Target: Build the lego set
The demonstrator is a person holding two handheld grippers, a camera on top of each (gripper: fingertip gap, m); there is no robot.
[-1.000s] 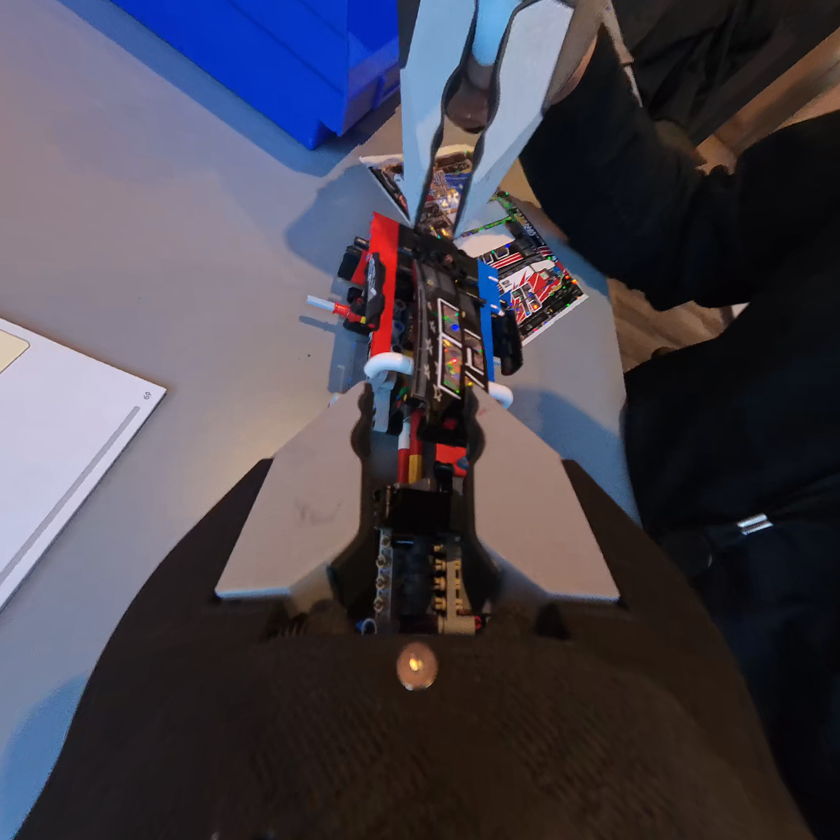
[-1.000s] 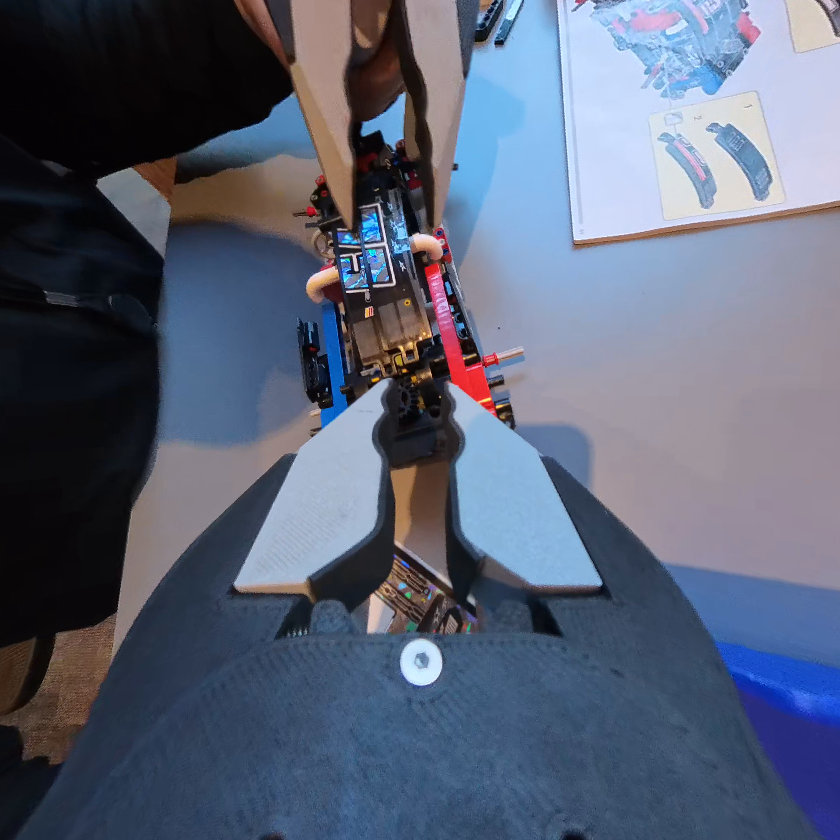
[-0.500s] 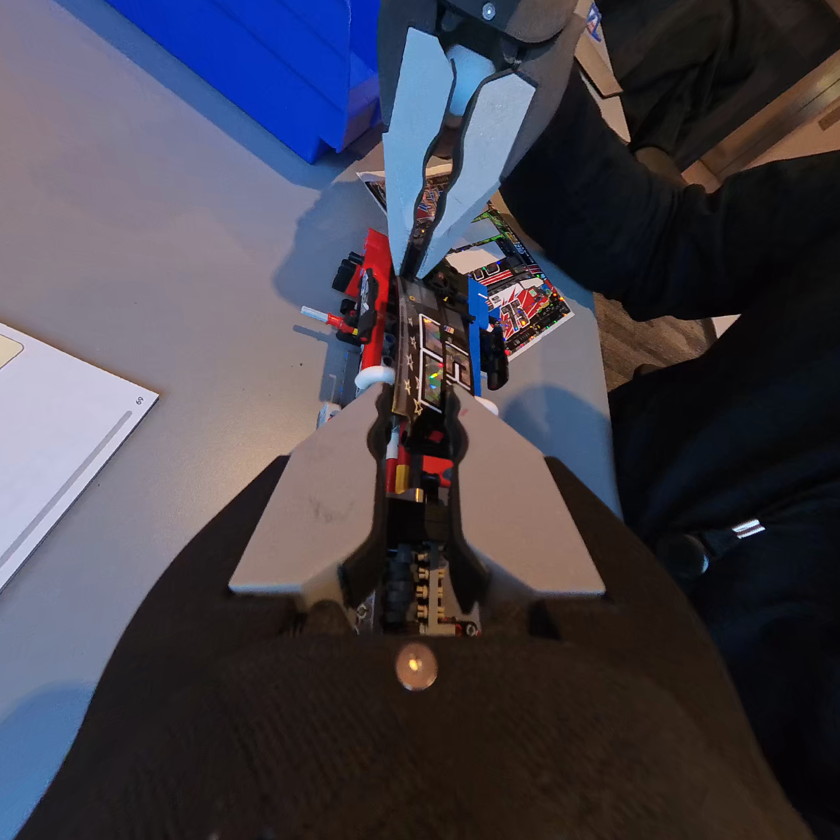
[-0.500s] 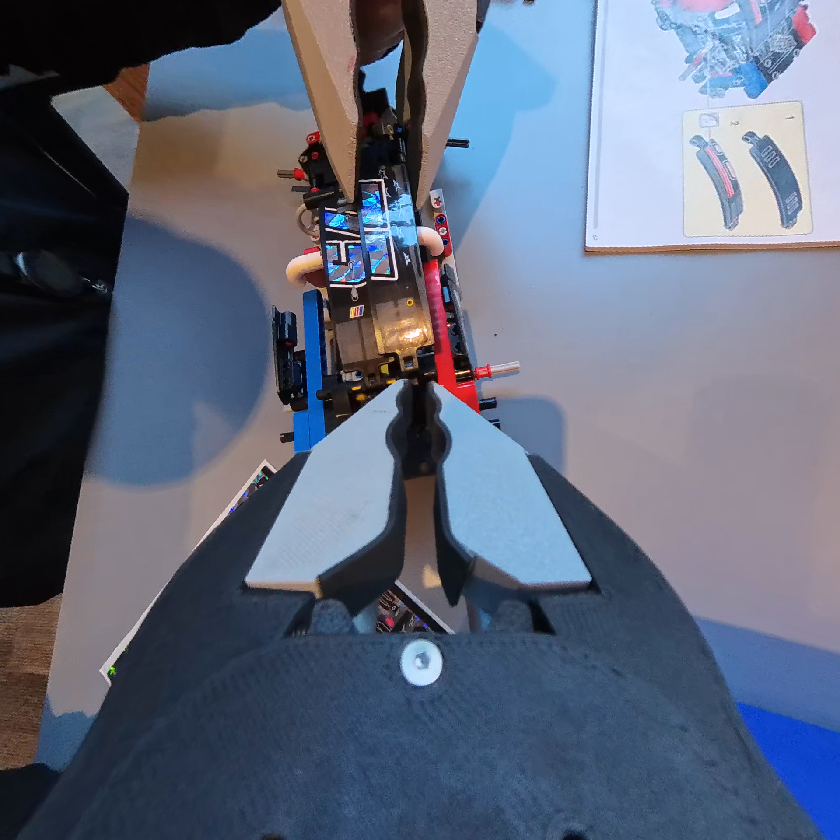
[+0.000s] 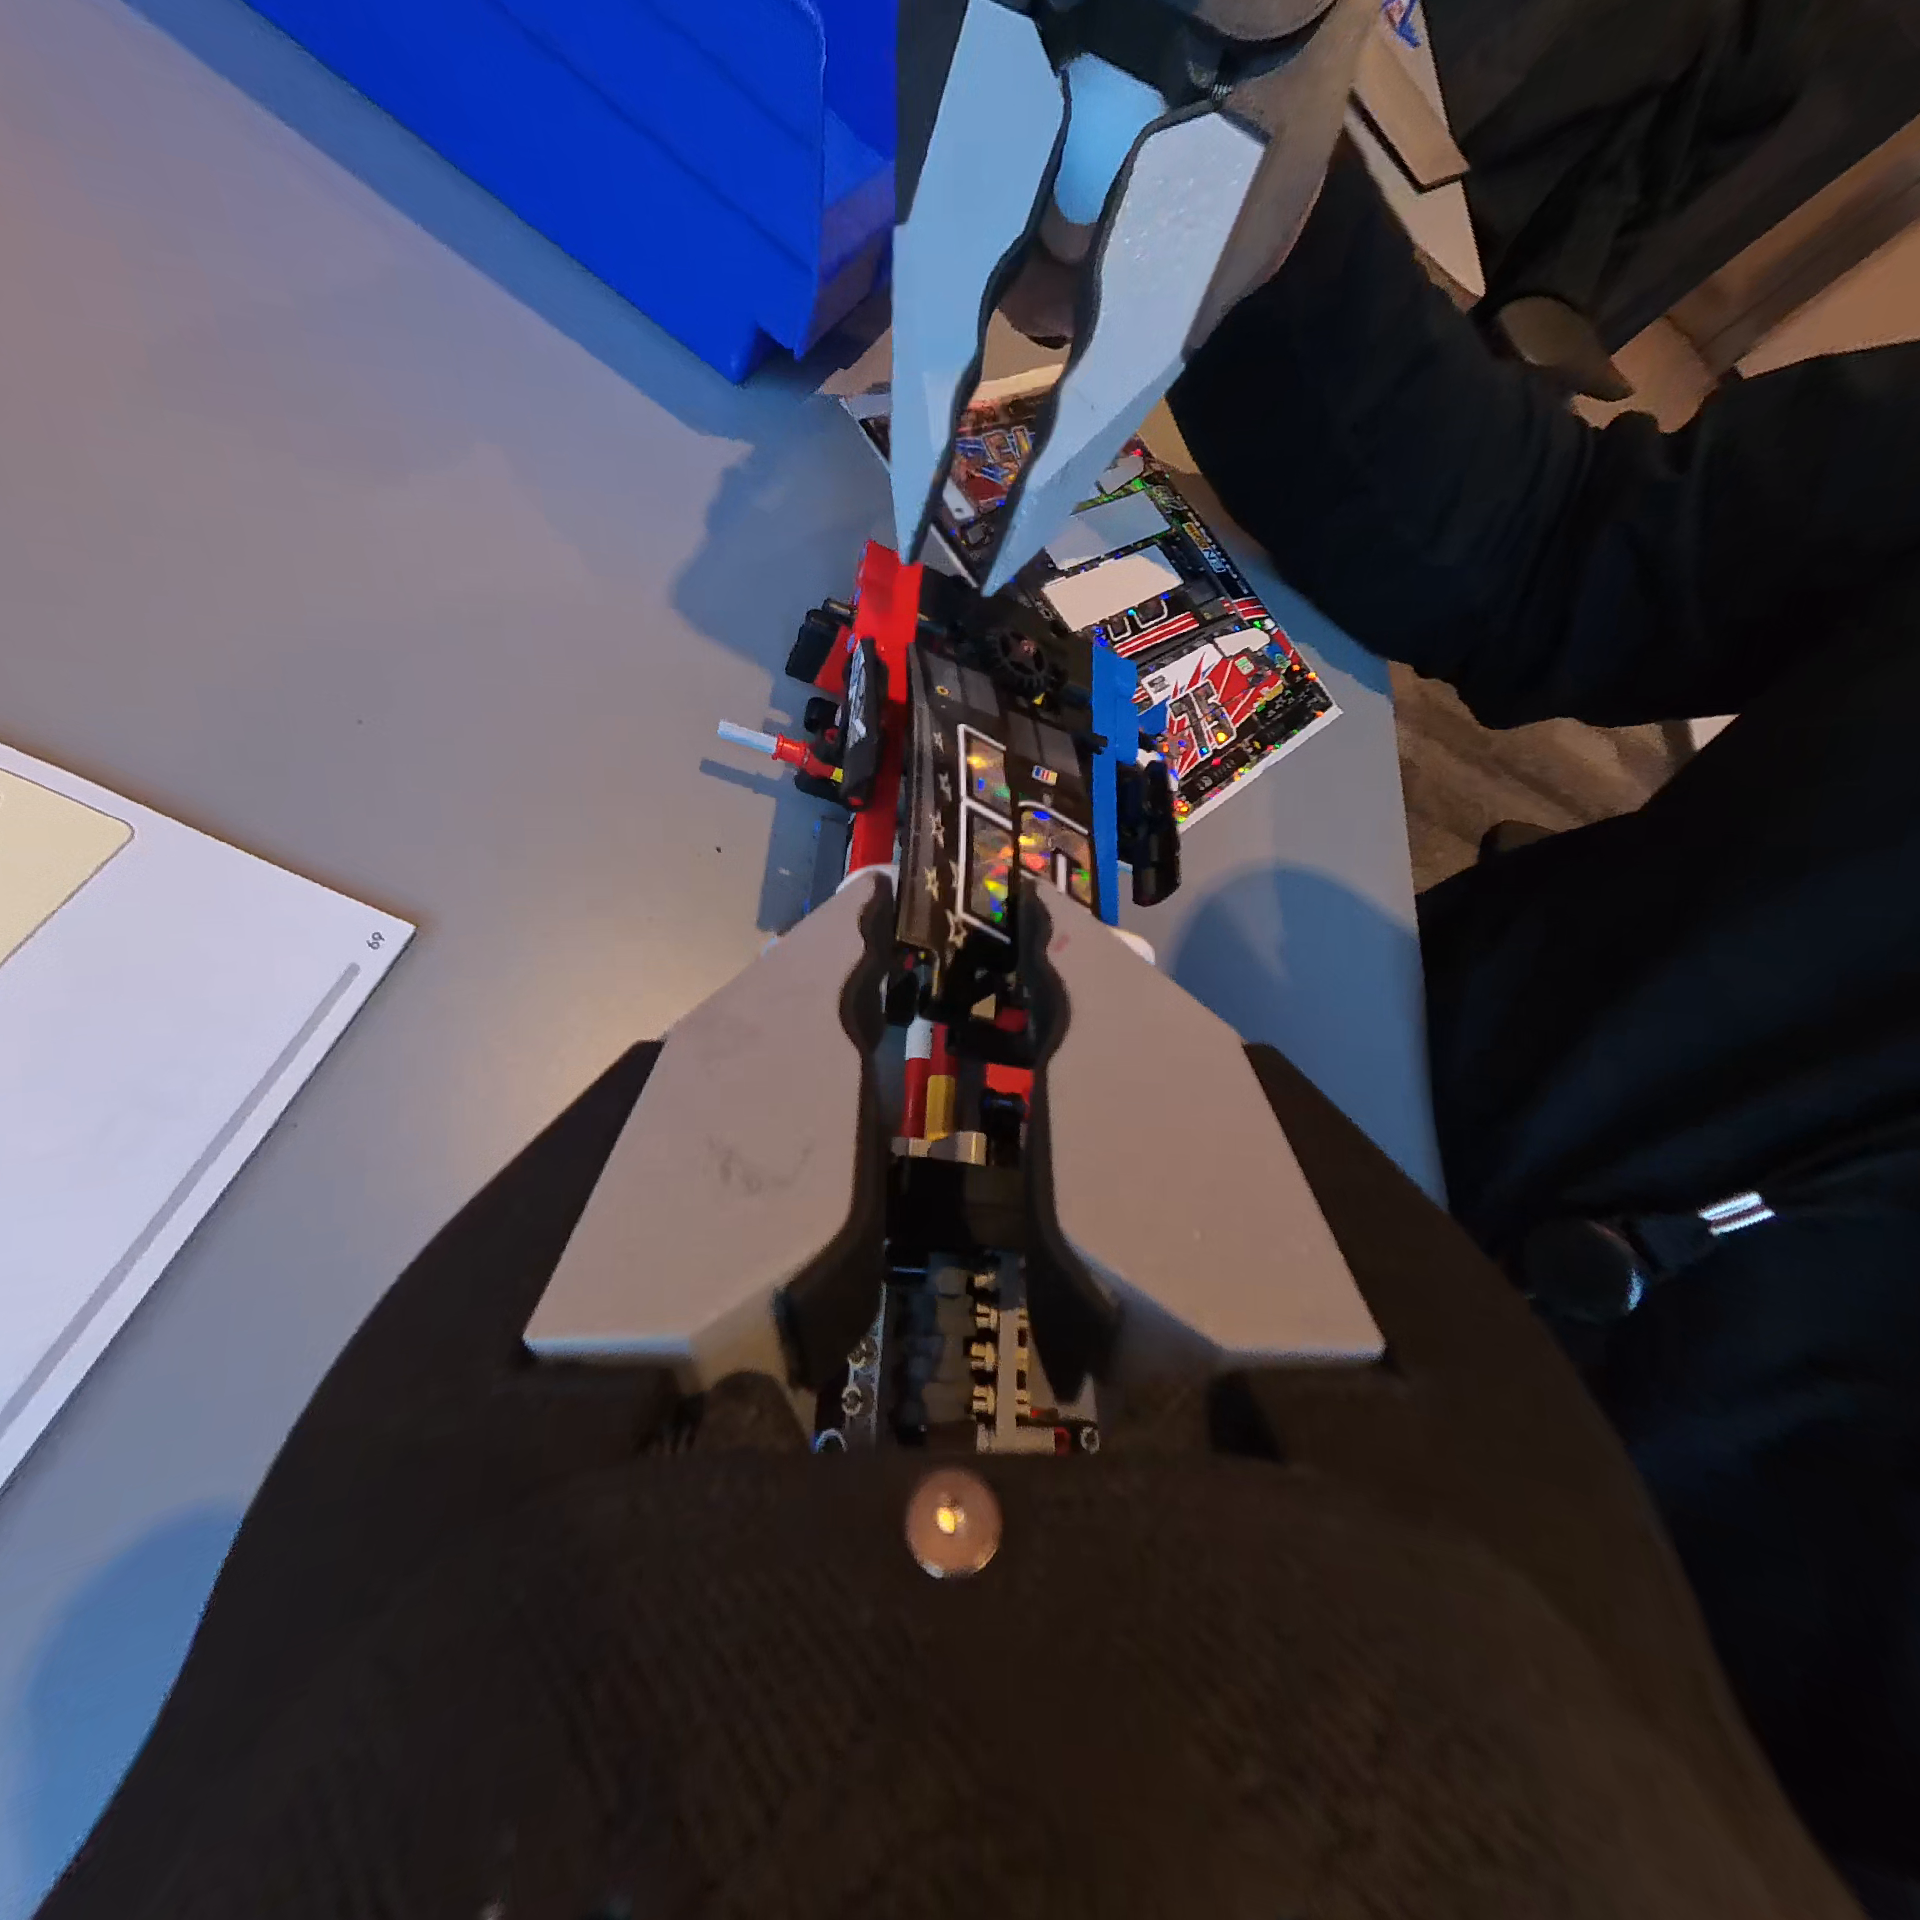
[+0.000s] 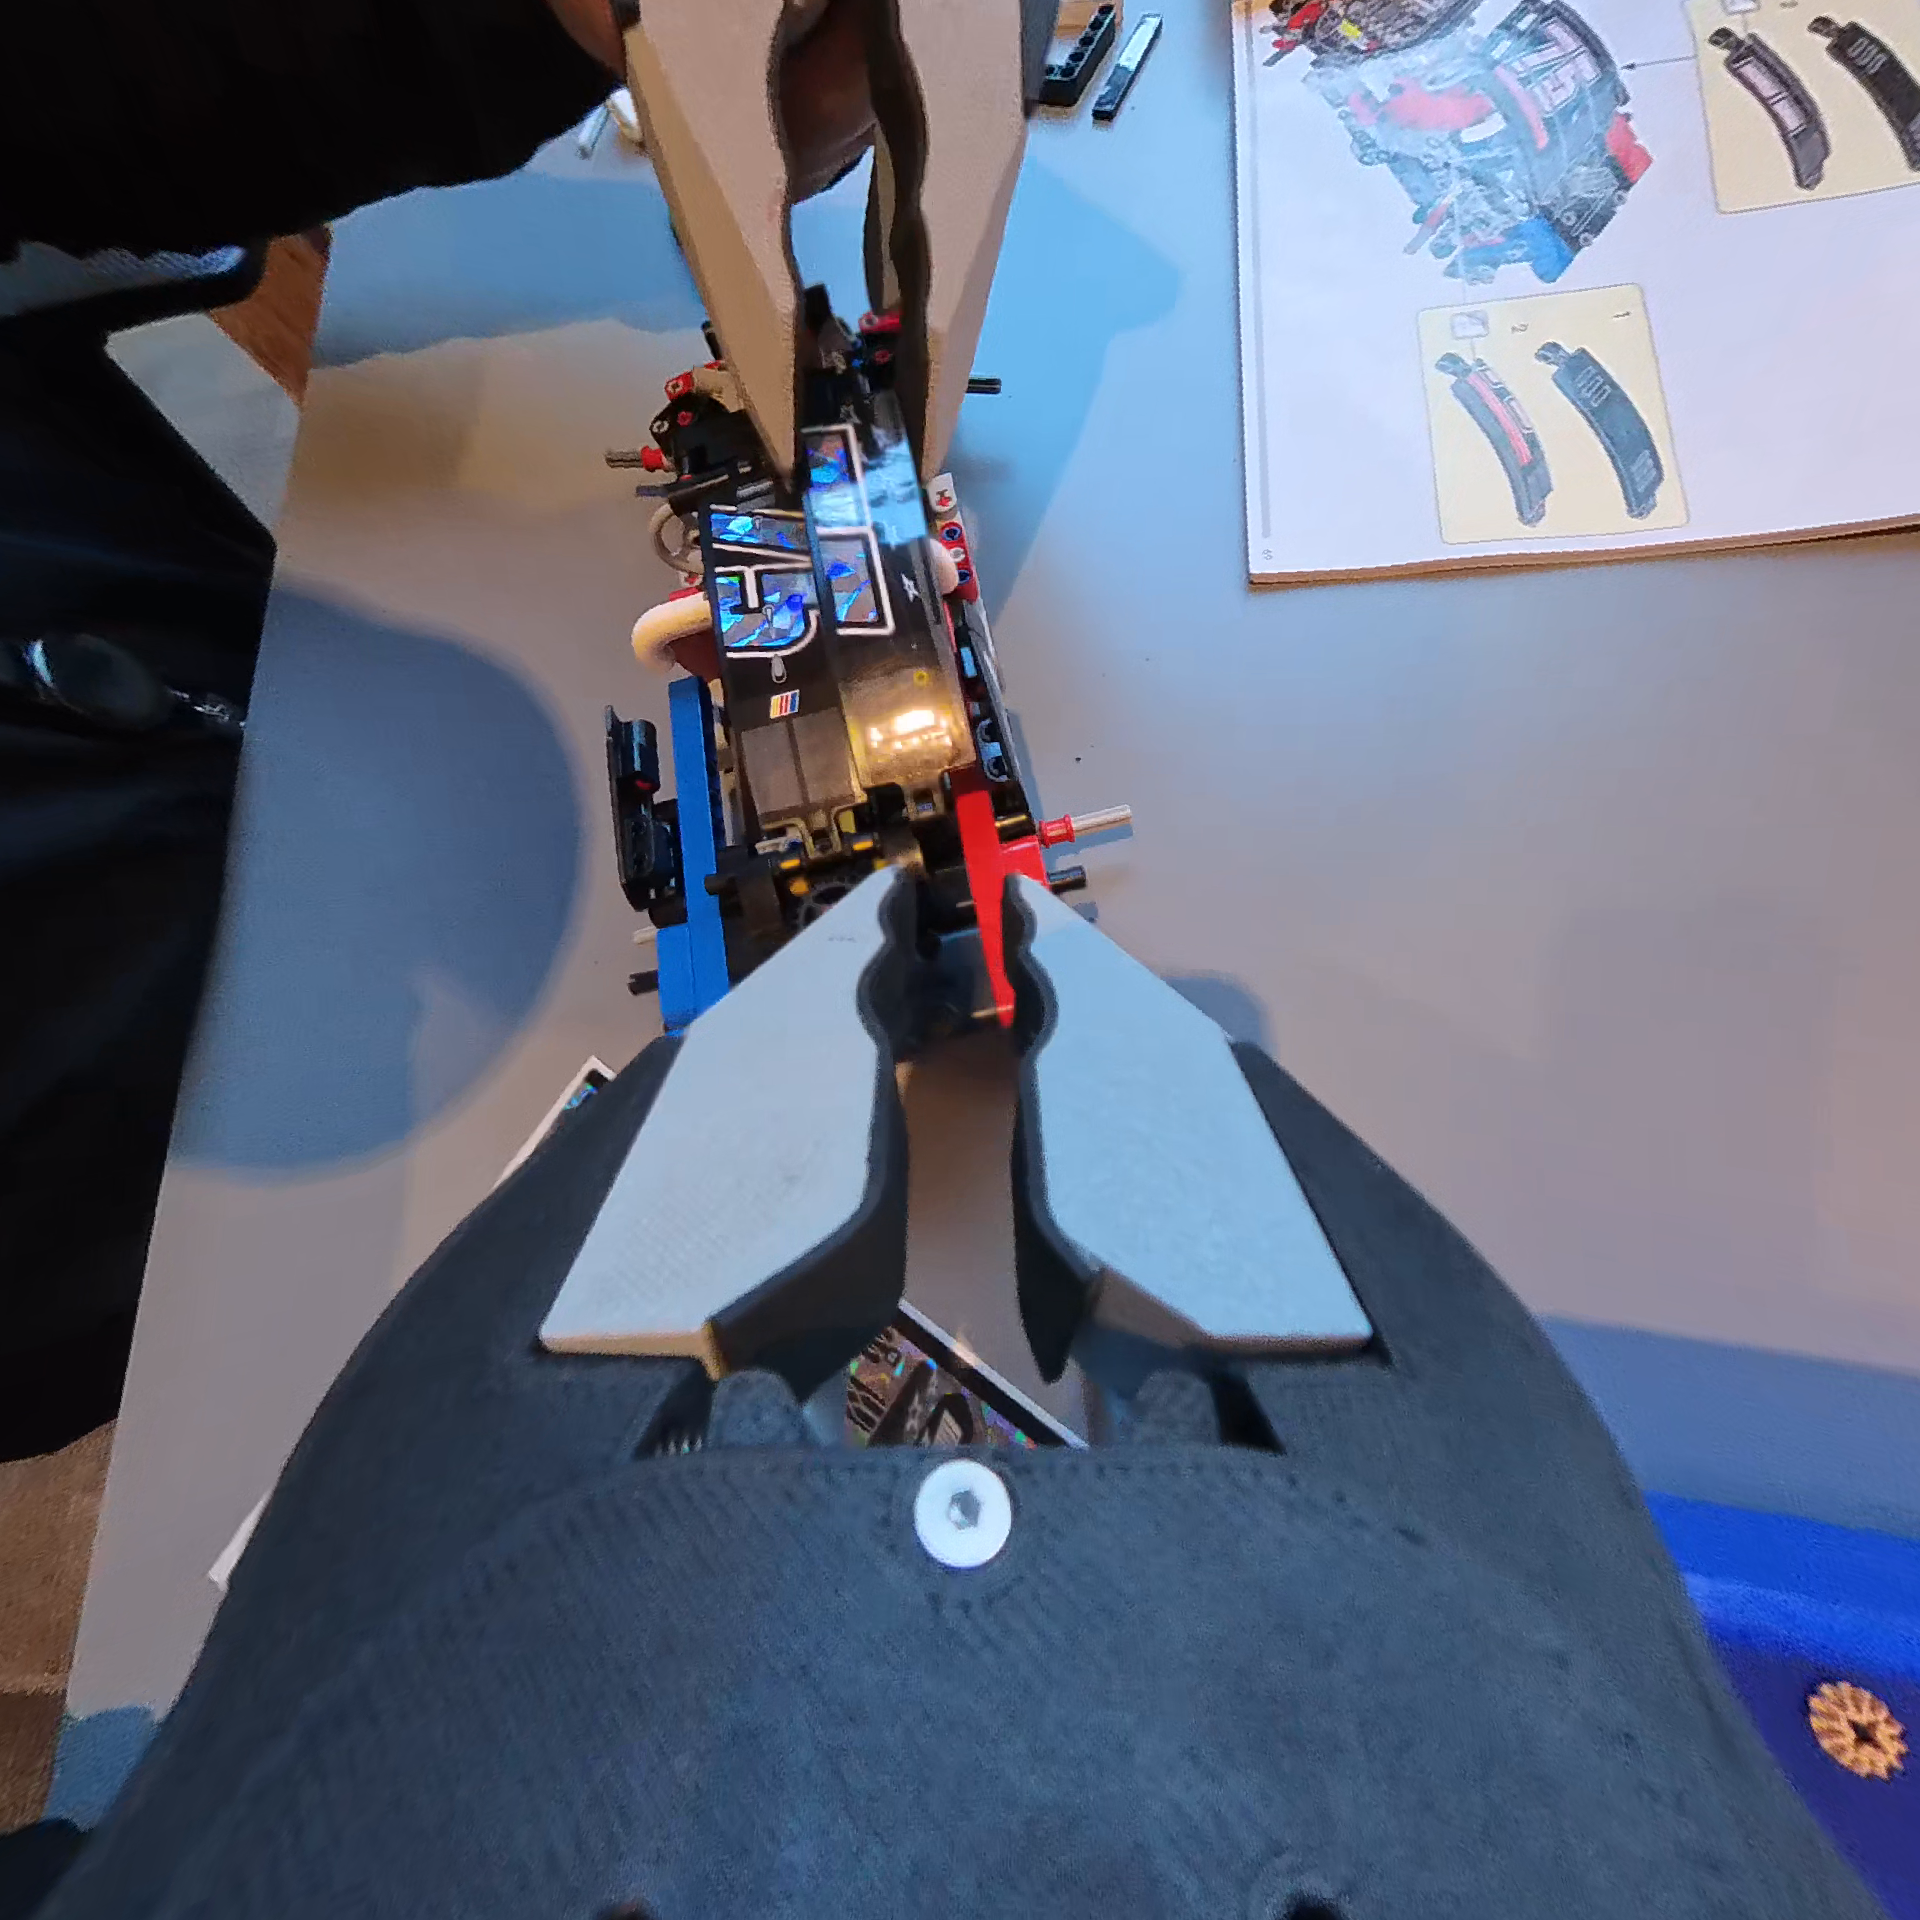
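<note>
Your left claw (image 5: 951, 914) points forward along the counter (image 5: 416, 582) and is clenched around the near end of the lego model (image 5: 997, 790). The model sits on the grey counter between your two claws. Your right claw (image 6: 951, 899) comes at it from the far end, and its tips sit at the red beam (image 6: 982, 883) and the black end piece there. The gap between its fingers (image 6: 1143, 1122) is small, but you cannot tell if it is grasping the model or only touching it.

Half a second ago the right claw's tips were closer together; now they are a little more apart. The model has turned slightly, and its black end gear shows in the left wrist view.

The back of the model is hidden between your left claw's fingers (image 5: 727, 1164). The sticker sheet (image 5: 1216, 675) is partly covered by the model and the right claw. The instruction booklet (image 6: 1558, 312) and the blue bin (image 5: 623, 156) are cut off at the edges.
</note>
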